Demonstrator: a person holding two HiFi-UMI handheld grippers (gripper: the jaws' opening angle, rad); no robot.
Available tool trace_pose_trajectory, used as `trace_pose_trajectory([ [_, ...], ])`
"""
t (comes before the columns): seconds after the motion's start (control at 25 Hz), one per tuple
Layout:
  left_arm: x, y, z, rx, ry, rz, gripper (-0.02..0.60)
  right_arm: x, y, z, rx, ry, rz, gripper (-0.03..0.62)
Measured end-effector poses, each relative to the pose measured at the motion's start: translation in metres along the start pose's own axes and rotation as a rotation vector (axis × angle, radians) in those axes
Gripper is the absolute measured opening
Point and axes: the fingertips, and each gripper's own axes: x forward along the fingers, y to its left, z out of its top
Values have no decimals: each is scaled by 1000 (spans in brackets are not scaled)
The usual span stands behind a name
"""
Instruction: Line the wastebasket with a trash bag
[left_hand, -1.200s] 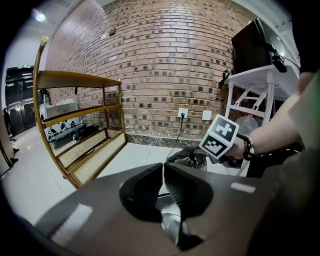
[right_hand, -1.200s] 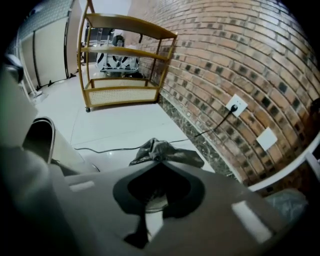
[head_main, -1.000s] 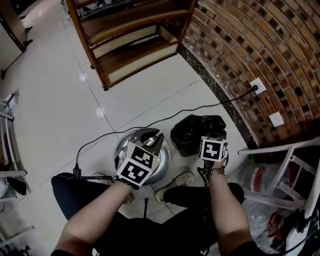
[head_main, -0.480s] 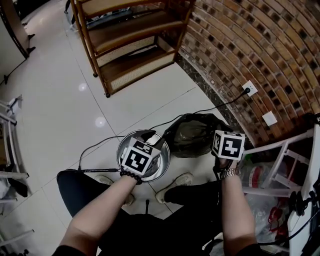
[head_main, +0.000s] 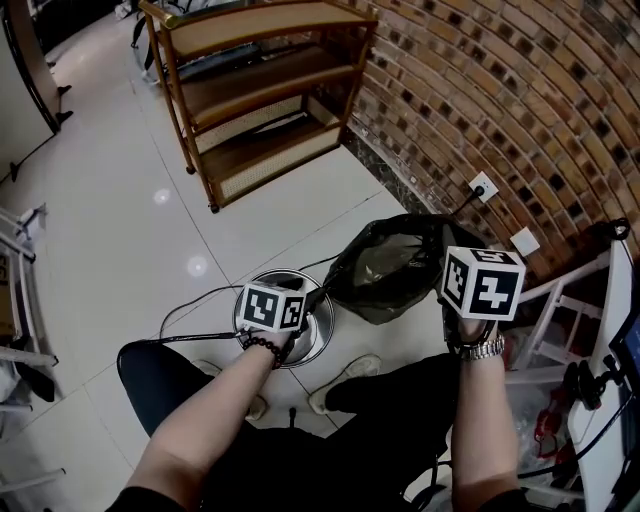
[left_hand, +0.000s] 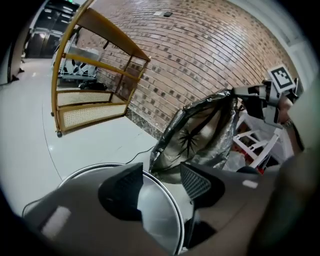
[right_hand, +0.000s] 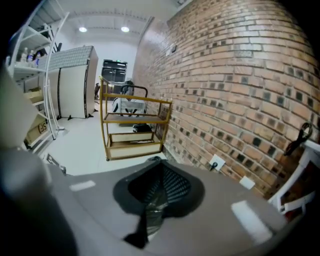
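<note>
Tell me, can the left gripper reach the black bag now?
Probably yes. The left gripper has just been opening its fingers, with nothing between them, and the trash bag hangs close ahead, held up by the right gripper. Only open air over the wastebasket lies between.

Indoor workroom, brick wall, glossy tiled floor, wooden shelf rack

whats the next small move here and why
Probably bring the left tool across to the free edge of the trash bag. The right tool is shut on the bag, held up beside the wastebasket; the left tool's jaws have just been opening, with nothing between them.
</note>
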Motion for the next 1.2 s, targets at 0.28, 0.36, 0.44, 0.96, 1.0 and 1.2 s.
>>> trace_pose_trajectory([
  [0.28,4,-2,8,-97,-31,-33,213,-48,9,42,-16,-94,46,3],
  [0.36,6,-6,11,-106,-38,-47,213,-58,13,52,-17,-113,57,3],
  [0.44,8,-10,12,-111,-42,-58,213,-67,17,59,-24,-128,64,3],
  [0.96,-50,-14,27,3,-94,-37,2,-106,38,68,-40,-170,118,3],
  [1.0,-61,-12,30,22,-100,-25,2,-107,40,65,-39,-166,124,3],
  [1.2,-122,-4,44,115,-106,41,2,-106,54,43,-33,-136,172,2],
])
